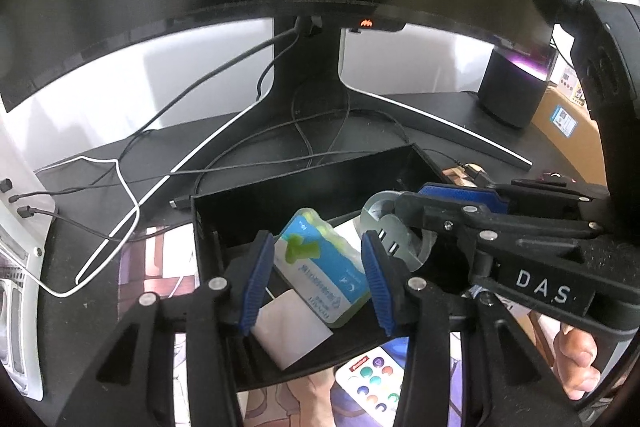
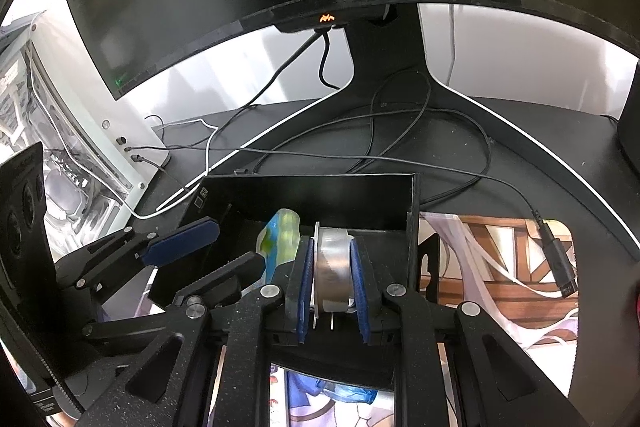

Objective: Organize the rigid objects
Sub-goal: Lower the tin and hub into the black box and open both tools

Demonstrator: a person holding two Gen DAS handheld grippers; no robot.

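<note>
Left gripper (image 1: 316, 279): jaws part-open, the blue ribbed pads standing either side of one blue-and-green blister pack of small items with a printed card face (image 1: 320, 267). Whether the pads press on it cannot be told; a narrow gap seems to show at each side. The pack lies tilted inside one open black rectangular box (image 1: 304, 187), its far end pointing away beyond the jaw tips. Under the near end of the pack, between the jaws, lies one white flat card or paper packet (image 1: 292, 331).

Right gripper (image 2: 332, 279): jaws closed on one clear plastic spool wound with silvery tape (image 2: 332, 263), held on edge with a flat flange on the left pad's side. The spool sits over the same box, just right of the left gripper's right pad.

Below the left jaws, outside the box, one white remote with coloured round buttons (image 1: 372, 379) rests on a printed mat (image 2: 500, 259).
</note>
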